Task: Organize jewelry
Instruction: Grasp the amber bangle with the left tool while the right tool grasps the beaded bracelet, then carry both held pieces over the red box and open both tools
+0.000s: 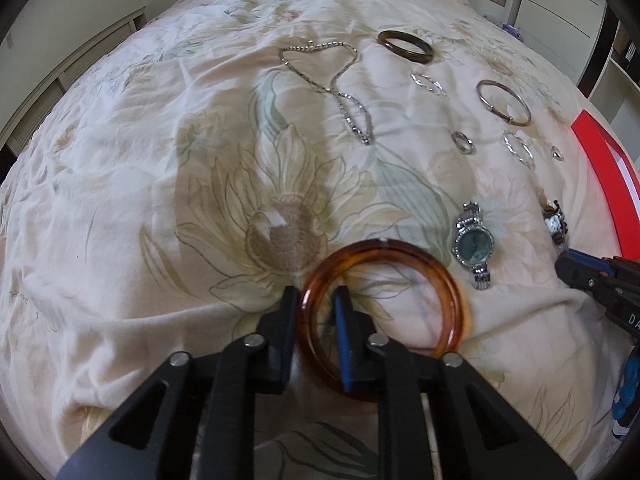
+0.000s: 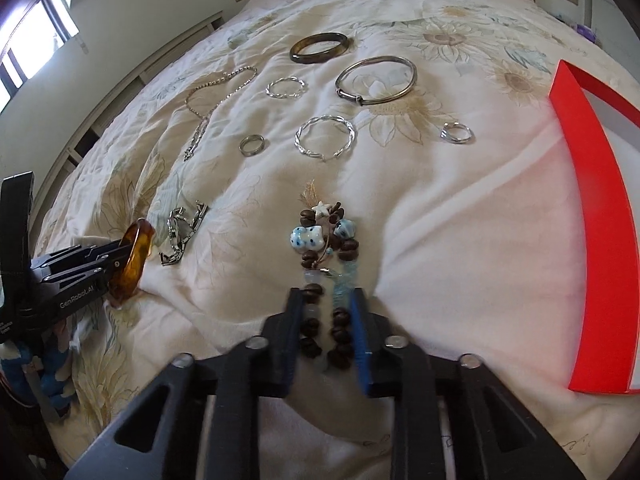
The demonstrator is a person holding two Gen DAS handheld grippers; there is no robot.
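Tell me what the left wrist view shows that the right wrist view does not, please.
Only the left wrist view shows the watch's blue dial, and the left gripper astride the amber bangle's rim. Only the right wrist view shows a window and the whole beaded bracelet between the right gripper's fingers. Both show the dark bangle, the chain necklace, the silver bangle and the red tray.

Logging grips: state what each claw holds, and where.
Left claw pinches the amber bangle across its rim. Right claw straddles the beaded bracelet; grip unclear.
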